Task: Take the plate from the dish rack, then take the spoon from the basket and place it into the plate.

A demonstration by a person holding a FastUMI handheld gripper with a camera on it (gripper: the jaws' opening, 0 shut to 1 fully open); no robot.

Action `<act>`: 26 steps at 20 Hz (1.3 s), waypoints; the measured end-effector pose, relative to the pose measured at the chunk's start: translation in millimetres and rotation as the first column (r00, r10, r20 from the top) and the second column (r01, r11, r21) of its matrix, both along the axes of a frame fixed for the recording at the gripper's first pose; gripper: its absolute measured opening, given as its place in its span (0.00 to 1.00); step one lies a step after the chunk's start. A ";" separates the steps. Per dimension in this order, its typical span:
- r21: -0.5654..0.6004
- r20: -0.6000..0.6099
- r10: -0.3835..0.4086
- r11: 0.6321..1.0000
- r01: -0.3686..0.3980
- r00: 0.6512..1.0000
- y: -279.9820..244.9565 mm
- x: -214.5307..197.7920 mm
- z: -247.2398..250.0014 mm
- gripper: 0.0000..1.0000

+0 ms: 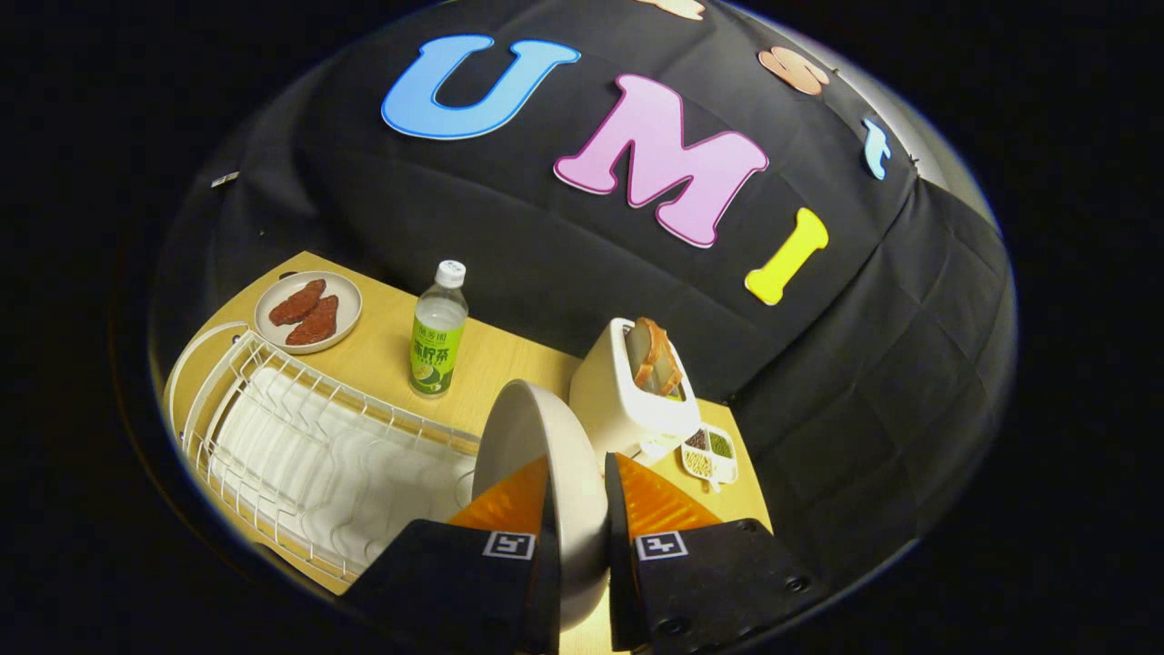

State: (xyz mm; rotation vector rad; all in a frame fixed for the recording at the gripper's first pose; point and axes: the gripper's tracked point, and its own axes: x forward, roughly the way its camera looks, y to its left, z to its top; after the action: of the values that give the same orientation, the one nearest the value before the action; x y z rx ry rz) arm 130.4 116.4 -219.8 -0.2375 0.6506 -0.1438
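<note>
The tool (577,509) pinched the plate (536,437) on edge, one finger on each face, rim standing upright between them; the plate was lifted, seemingly clear of the white wire dish rack (300,437) just to its left; so the first step looked done. Beyond the fingers stood a toaster (627,391) with bread, a small divided dish (711,452) to its right; farther left a green-labelled bottle (438,332) and a plate of meat slices (309,311) at the far left of the table (391,346). No basket or spoon could be made out, so which way the tool must travel next could not be told.
</note>
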 end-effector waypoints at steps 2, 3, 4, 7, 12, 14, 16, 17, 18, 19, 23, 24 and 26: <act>0.003 0.042 -0.002 1.000 0.002 0.999 -6.4 -0.2 16.8 0.25; 0.014 0.063 -0.011 1.000 0.010 0.998 -10.1 -0.1 26.2 0.25; 0.031 0.086 -0.019 0.999 0.016 0.996 -14.6 -1.3 35.7 0.25; 0.114 0.117 -0.029 0.993 0.016 0.993 -28.2 -15.8 56.1 0.25; 0.273 0.146 -0.010 0.961 -0.031 0.989 -49.7 -59.6 83.3 0.25; 0.308 0.151 0.015 0.949 -0.061 0.988 -55.0 -82.0 86.0 0.25; 0.381 0.136 0.036 0.920 -0.086 0.990 -50.4 -105.6 80.0 0.25; 0.423 0.115 0.049 0.902 -0.093 0.992 -48.6 -118.9 72.9 0.25; 0.465 0.087 0.063 0.880 -0.096 0.994 -45.8 -132.0 63.3 0.25; 0.503 0.059 0.081 0.859 -0.100 0.995 -43.3 -146.4 53.4 0.25; 0.600 -0.040 0.102 0.798 -0.058 0.994 -50.5 -199.7 2.1 0.25; 0.618 -0.065 0.106 0.785 -0.044 0.992 -52.3 -212.3 -12.6 0.25; 0.651 -0.110 0.104 0.759 -0.007 0.988 -59.1 -235.7 -40.2 0.25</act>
State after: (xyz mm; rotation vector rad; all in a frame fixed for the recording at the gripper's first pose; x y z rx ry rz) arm -105.4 57.3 -259.9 0.4175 0.7964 0.1662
